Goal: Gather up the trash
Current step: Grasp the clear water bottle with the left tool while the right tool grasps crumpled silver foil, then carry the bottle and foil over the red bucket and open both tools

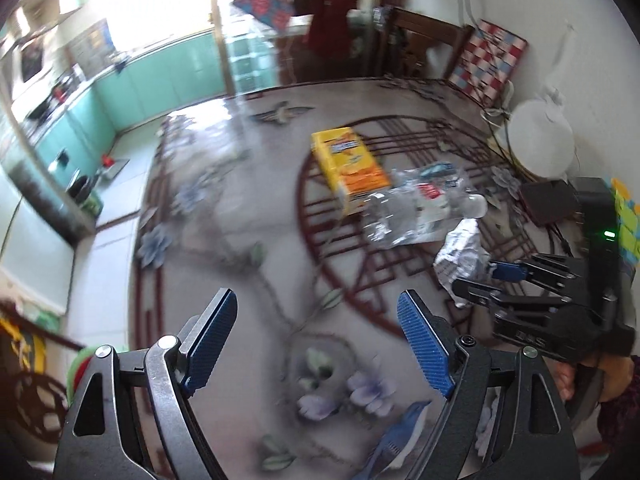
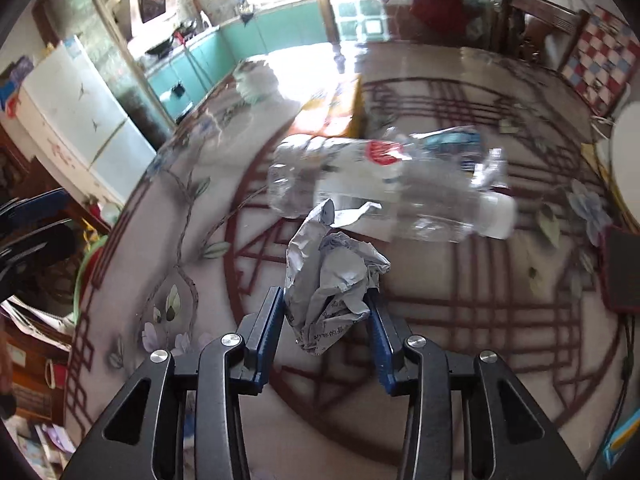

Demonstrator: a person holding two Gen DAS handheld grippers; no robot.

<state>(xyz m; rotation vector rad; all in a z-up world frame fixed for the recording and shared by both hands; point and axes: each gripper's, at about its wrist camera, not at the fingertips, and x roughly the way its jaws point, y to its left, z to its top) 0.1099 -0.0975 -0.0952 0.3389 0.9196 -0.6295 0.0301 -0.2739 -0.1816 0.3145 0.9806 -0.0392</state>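
Crumpled white paper, one ball (image 2: 334,280) of it, sits pinched between the blue pads of the right gripper (image 2: 326,312), whose jaws press on both its sides just above the patterned surface (image 2: 460,320). Just beyond the ball lie two clear plastic bottles: one (image 2: 360,184) with a red-and-white label and a white cap, and a second, crushed one (image 2: 452,144) with a blue label, lying against it. One yellow-and-orange carton (image 1: 352,166) rests beside the bottles, touching the nearer bottle's end. The left gripper (image 1: 316,336) hangs over a bare flowered stretch of the surface, its jaws spread wide with nothing between them. From its camera the right gripper shows at the right edge, with the paper ball at its tips. Two grippers, four pieces of trash in all.
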